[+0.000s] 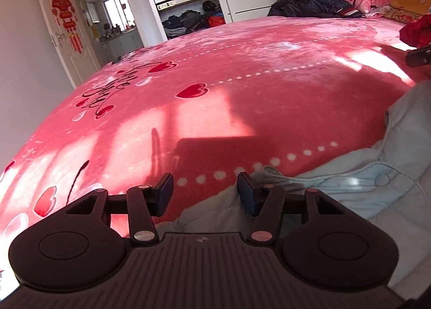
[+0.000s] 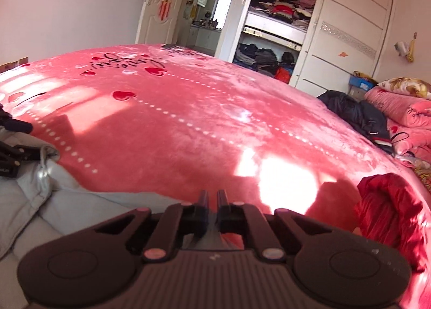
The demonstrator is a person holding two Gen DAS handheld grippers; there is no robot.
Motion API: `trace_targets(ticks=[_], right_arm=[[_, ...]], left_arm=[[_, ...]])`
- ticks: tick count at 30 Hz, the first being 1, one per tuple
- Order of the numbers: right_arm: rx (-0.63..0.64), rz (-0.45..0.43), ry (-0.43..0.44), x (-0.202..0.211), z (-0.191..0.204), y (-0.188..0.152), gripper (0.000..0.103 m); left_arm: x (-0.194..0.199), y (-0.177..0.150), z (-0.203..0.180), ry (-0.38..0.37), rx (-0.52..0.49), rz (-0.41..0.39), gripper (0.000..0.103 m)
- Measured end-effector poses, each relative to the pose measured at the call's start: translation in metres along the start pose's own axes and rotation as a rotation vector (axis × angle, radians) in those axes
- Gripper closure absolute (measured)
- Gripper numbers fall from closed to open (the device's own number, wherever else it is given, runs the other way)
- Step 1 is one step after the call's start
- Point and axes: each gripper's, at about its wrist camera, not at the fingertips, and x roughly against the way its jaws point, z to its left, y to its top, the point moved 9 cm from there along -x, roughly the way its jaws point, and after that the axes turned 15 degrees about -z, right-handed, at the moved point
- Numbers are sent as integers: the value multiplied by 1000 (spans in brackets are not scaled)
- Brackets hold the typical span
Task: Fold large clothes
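Note:
A pale blue quilted coat (image 1: pixel 377 187) lies on the pink bed blanket (image 1: pixel 242 80) at the near right. My left gripper (image 1: pixel 204 193) is open just above the coat's near edge, with nothing between its fingers. In the right wrist view the same coat (image 2: pixel 35 195) lies at the lower left. My right gripper (image 2: pixel 212 201) has its fingers nearly together at the coat's edge; whether cloth is pinched between them is hidden. The left gripper shows at the left edge of the right wrist view (image 2: pixel 10 142).
A red garment (image 2: pixel 390 212) lies crumpled to the right. A dark jacket (image 2: pixel 355 115) and folded pink quilts (image 2: pixel 404 109) sit at the far end. An open wardrobe (image 2: pixel 274 26) and a doorway (image 2: pixel 207 7) stand beyond the bed.

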Motion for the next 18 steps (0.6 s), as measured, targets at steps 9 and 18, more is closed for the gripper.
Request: trace_targets(ticks=[9,18], right_arm=[[-244,31,21,-9,-27,-3,89],[-350,-30,64,78,-33,29,25]], left_arm=[[-12,5,19,124,72,-9,38],[76,35,11,100,80,-90,17]])
